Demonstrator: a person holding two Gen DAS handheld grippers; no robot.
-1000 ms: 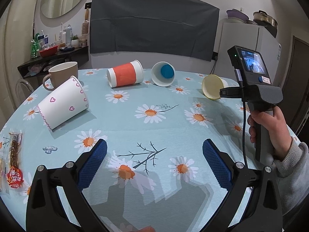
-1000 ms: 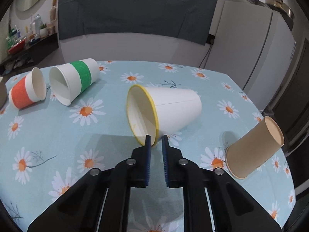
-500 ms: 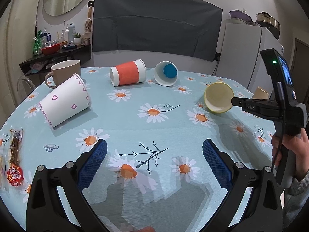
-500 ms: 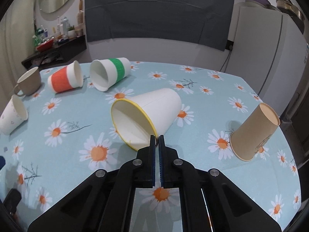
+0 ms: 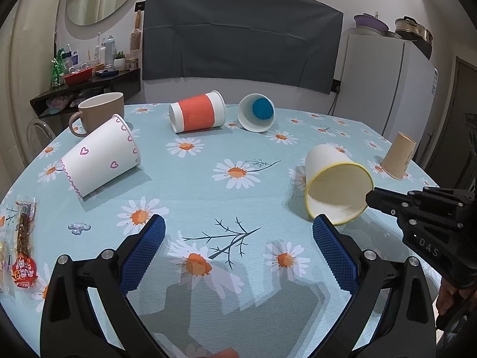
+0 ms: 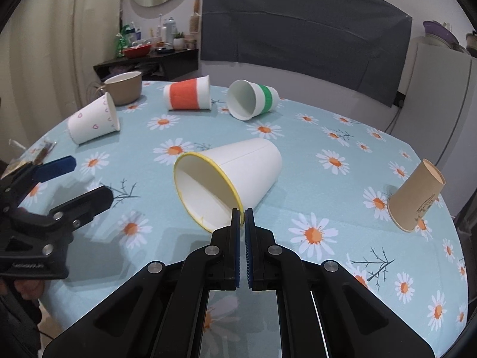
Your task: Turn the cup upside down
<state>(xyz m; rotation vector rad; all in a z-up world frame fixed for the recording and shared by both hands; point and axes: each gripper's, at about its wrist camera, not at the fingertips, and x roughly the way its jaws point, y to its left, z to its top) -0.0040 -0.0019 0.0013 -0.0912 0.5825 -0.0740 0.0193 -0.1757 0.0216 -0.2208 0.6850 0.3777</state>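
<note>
A white paper cup with a yellow rim (image 6: pixel 235 176) lies tilted, mouth toward me; it also shows in the left wrist view (image 5: pixel 335 183). My right gripper (image 6: pixel 242 213) is shut on the cup's rim at its lower right edge and holds it tipped; in the left wrist view the right gripper (image 5: pixel 371 198) reaches the rim from the right. My left gripper (image 5: pixel 238 238) is open and empty above the daisy tablecloth (image 5: pixel 208 197), left of the cup; it shows in the right wrist view (image 6: pixel 89 180).
On the table lie a heart-patterned cup (image 5: pixel 101 161), an orange-banded cup (image 5: pixel 196 115), a green-banded cup (image 6: pixel 253 100), and a brown mug (image 5: pixel 100 113). A brown paper cup (image 6: pixel 414 197) stands upside down at right. Snack packets (image 5: pixel 22 250) lie at the left edge.
The right gripper has closed fully on the yellow-rimmed cup's rim and swung it round, closer to my left gripper. The left gripper stayed open in place.
</note>
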